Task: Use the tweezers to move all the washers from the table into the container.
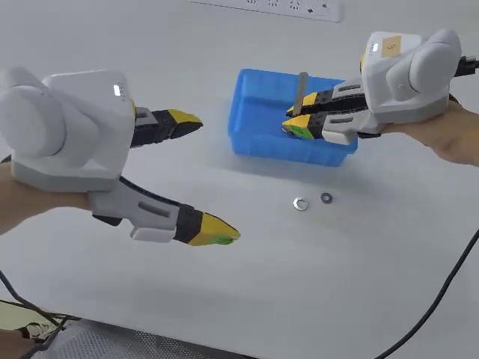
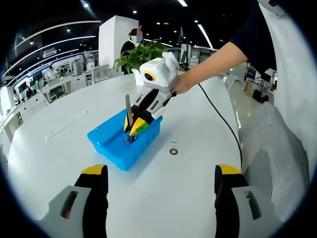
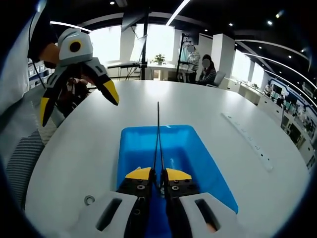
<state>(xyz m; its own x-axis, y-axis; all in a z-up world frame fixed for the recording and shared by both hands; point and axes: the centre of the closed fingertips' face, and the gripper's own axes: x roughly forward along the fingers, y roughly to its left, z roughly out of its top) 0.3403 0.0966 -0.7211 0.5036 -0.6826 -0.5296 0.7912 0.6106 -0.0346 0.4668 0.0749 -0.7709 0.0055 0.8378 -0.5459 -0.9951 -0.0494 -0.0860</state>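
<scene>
The right gripper is positioned over the blue container, with its jaws closed on the tweezers, which project from between them above the container's interior. The left gripper is held well apart from the container, on the side opposite the right gripper, with its jaws spread wide. Two washers lie on the table near the container's front wall, outside it.

Bare white table free between the spread left gripper and washers, blue container mouth partly blocked by right gripper clamping tweezers
</scene>
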